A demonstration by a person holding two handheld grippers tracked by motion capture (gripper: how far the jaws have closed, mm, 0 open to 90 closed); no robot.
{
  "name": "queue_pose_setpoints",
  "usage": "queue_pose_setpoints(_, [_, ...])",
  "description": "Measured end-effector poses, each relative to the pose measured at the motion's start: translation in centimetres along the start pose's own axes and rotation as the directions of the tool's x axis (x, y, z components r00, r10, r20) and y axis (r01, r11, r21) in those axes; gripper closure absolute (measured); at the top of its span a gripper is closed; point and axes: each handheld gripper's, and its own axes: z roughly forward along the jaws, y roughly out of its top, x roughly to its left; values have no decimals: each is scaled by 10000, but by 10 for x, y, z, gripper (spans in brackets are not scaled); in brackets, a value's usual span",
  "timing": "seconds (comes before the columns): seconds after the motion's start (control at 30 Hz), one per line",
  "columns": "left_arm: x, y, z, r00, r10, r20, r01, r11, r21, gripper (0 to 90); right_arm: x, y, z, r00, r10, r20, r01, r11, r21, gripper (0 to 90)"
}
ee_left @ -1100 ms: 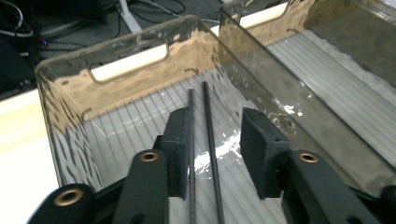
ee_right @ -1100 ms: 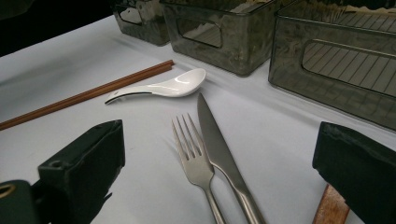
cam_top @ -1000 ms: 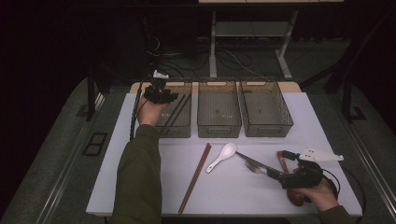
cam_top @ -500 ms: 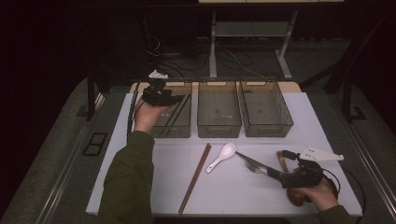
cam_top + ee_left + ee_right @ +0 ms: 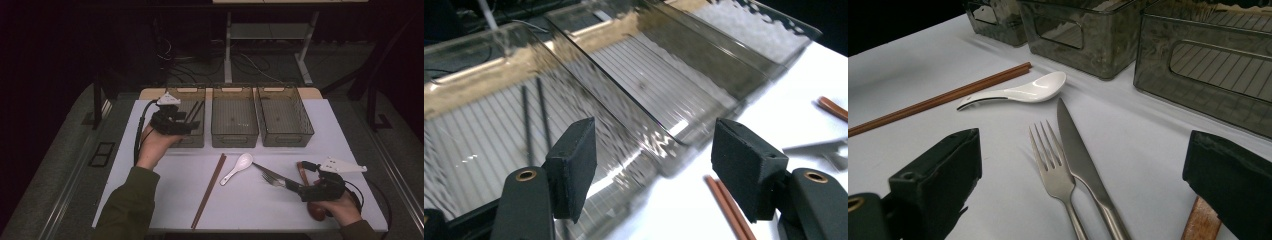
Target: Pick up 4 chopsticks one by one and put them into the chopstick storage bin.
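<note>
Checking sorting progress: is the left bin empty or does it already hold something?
Not empty. The left bin holds a pair of dark chopsticks lying on its ribbed floor. The open left gripper, its jaws just opened, has nothing between them.

fork (image 5: 1055,167) and knife (image 5: 1083,165) handles cut off

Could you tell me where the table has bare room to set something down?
The widest bare patch of the table lies left of the chopsticks, below the left tool. A smaller one lies right of the bins. The middle and near right are crowded: spoon, knife, fork and right tool lie close together.
</note>
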Motion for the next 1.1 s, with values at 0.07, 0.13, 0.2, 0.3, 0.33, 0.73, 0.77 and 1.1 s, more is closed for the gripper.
queue_pose_setpoints(0.07, [-9, -9, -1, 9999, 67, 82, -68, 10000, 57, 347, 0, 0, 0, 10000, -35, 2, 35, 10000, 20, 27])
queue_pose_setpoints(0.13, [-16, -16, -1, 9998, 22, 218, -21, 10000, -10, 356, 0, 0, 1, 10000, -35, 5, 35, 10000, 15, 27])
queue_pose_setpoints(0.2, [-24, -24, -1, 9992, 135, 378, -139, 9998, 104, 384, 1, 0, 0, 10000, 92, 4, -92, 9999, 73, 27])
queue_pose_setpoints(0.3, [-37, -36, 1, 9977, 366, 571, -382, 9989, 279, 419, 0, 0, 0, 10000, 13, 46, -13, 10000, 16, 27])
queue_pose_setpoints(0.33, [-41, -39, 2, 9969, 476, 618, -497, 9983, 318, 434, 0, 0, 0, 10000, 33, 52, -33, 10000, 13, 27])
queue_pose_setpoints(0.73, [-74, -77, 26, 9942, 551, 925, -649, 9922, 1066, 547, 1, 0, 0, 10000, -51, 56, 51, 10000, 35, 27])
queue_pose_setpoints(0.77, [-76, -79, 28, 9942, 598, 899, -702, 9906, 1172, 548, 1, 0, 0, 10000, -73, 57, 73, 10000, 35, 27])
queue_pose_setpoints(1.1, [-81, -82, 50, 9959, 523, 740, -620, 9888, 1360, 552, 2, 0, 1, 9999, -146, 85, 145, 9998, 118, 27])
